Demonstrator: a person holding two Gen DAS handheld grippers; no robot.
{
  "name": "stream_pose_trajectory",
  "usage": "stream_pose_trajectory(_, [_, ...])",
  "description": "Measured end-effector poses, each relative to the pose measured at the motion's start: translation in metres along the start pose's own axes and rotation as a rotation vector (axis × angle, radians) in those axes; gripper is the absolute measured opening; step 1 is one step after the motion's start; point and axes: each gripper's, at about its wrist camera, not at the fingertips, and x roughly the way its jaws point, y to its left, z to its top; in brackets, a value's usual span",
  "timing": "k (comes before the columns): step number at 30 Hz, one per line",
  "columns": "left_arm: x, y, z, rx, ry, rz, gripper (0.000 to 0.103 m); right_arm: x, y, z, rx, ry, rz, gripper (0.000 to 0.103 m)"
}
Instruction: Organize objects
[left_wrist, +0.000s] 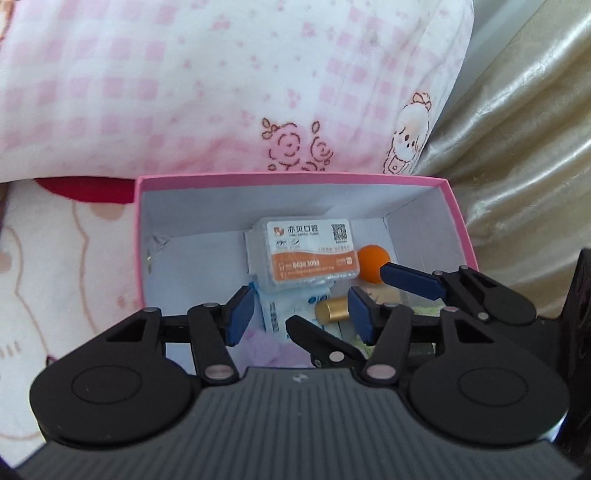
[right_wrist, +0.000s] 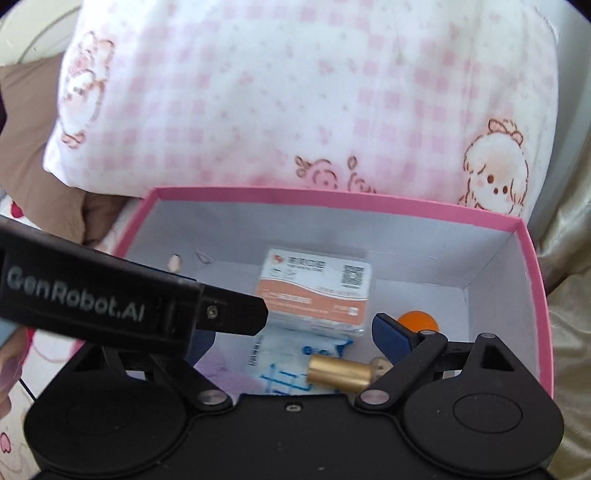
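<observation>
The pink box (left_wrist: 291, 180) fills mid-frame, holding a dental floss case (left_wrist: 308, 253), orange ball (left_wrist: 373, 263) and gold tube (left_wrist: 332, 311) just beyond both wide-open, empty claws, left gripper (left_wrist: 301, 314) and right gripper (right_wrist: 295, 334).

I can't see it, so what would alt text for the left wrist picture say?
An open pink box on bedding holds a dental-clinic card case, an orange ball and a gold cap. Two grippers, jaws open, hover above it.
</observation>
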Motion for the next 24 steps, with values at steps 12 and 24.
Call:
stream_pose_trajectory(12, [-0.111, 0.002, -0.047, 0.010, -0.112, 0.098, 0.060, -0.078, 0.024, -0.021, 0.090, -0.093, 0.079, 0.094])
stream_pose_trajectory(24, [-0.191, -0.002, -0.126, 0.003, -0.167, 0.212, 0.068, -0.160, 0.059, -0.047, 0.043, -0.138, 0.075, 0.094])
